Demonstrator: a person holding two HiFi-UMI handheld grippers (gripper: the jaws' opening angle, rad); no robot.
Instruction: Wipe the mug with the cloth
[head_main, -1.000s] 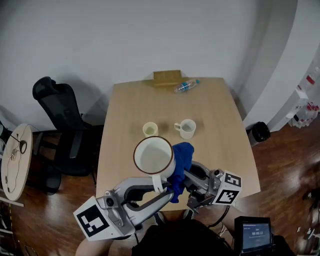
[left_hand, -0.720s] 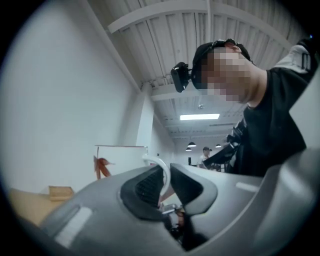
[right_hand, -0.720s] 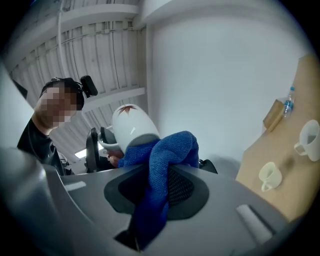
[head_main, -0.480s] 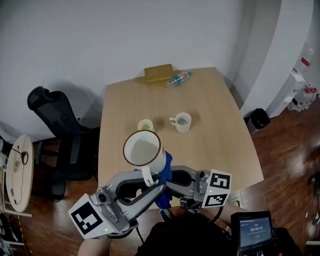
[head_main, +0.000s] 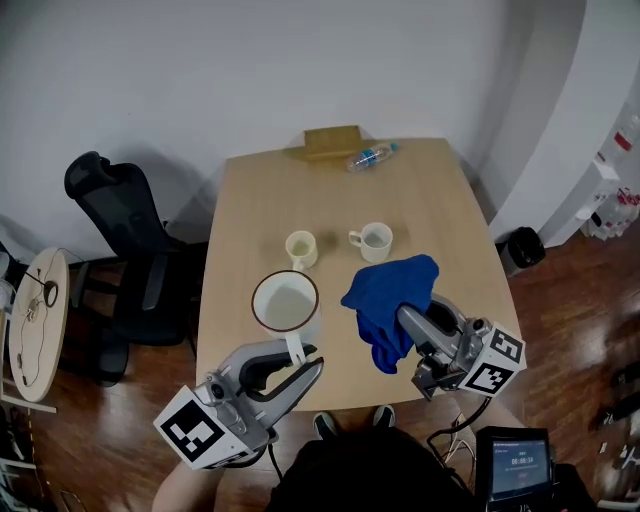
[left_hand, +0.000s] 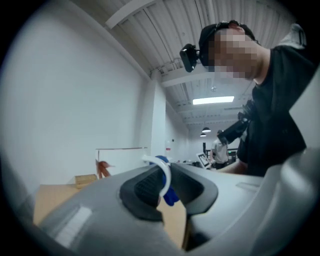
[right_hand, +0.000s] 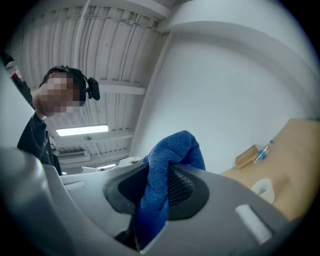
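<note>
A large white mug (head_main: 285, 303) with a dark rim is over the front left of the table, mouth up. My left gripper (head_main: 300, 358) is shut on its thin white handle (left_hand: 165, 176), which shows between the dark pads in the left gripper view. Whether the mug rests on the table I cannot tell. To its right hangs a bunched blue cloth (head_main: 388, 297), clear of the mug, with my right gripper (head_main: 410, 322) shut on it. In the right gripper view the cloth (right_hand: 167, 157) fills the gap between the pads and drapes over them.
Two small mugs (head_main: 301, 248) (head_main: 373, 241) stand mid-table on the light wooden table (head_main: 430, 200). A plastic bottle (head_main: 370, 157) and a wooden box (head_main: 333, 142) lie at the far edge. A black office chair (head_main: 125, 250) stands left of the table.
The right gripper has swung right with the cloth, away from the mug's side where it was pressed before. The left gripper has lowered the mug.
</note>
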